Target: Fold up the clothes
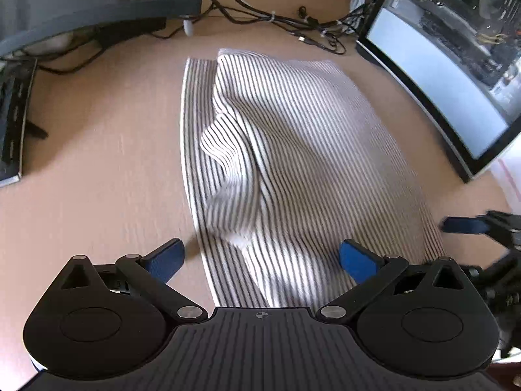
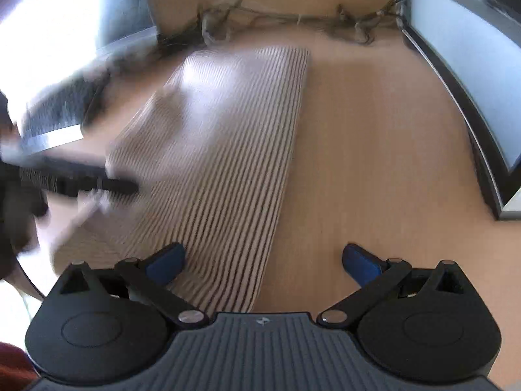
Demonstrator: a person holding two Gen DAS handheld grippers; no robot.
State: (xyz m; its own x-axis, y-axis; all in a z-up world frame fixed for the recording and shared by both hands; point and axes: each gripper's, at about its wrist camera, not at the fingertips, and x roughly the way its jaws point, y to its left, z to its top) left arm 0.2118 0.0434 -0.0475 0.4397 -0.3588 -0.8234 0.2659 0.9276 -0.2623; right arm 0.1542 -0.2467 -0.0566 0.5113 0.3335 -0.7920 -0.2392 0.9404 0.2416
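Observation:
A black-and-white striped garment (image 1: 293, 150) lies folded on the wooden desk (image 1: 97, 179), with a rumpled ridge along its left side. My left gripper (image 1: 262, 259) hovers open over its near edge, nothing between the blue pads. In the right wrist view the same striped garment (image 2: 228, 163) runs up the middle-left, blurred. My right gripper (image 2: 263, 260) is open above its near right edge, straddling cloth and bare desk (image 2: 374, 163). The right gripper's blue fingertip (image 1: 465, 224) shows at the left view's right edge. The left gripper (image 2: 81, 182) appears as a dark blur over the cloth.
A monitor (image 1: 449, 75) stands at the right and another screen (image 1: 81, 3) at the back left. Tangled cables (image 1: 276, 19) run along the back of the desk. A dark flat device (image 1: 14, 123) sits at the far left.

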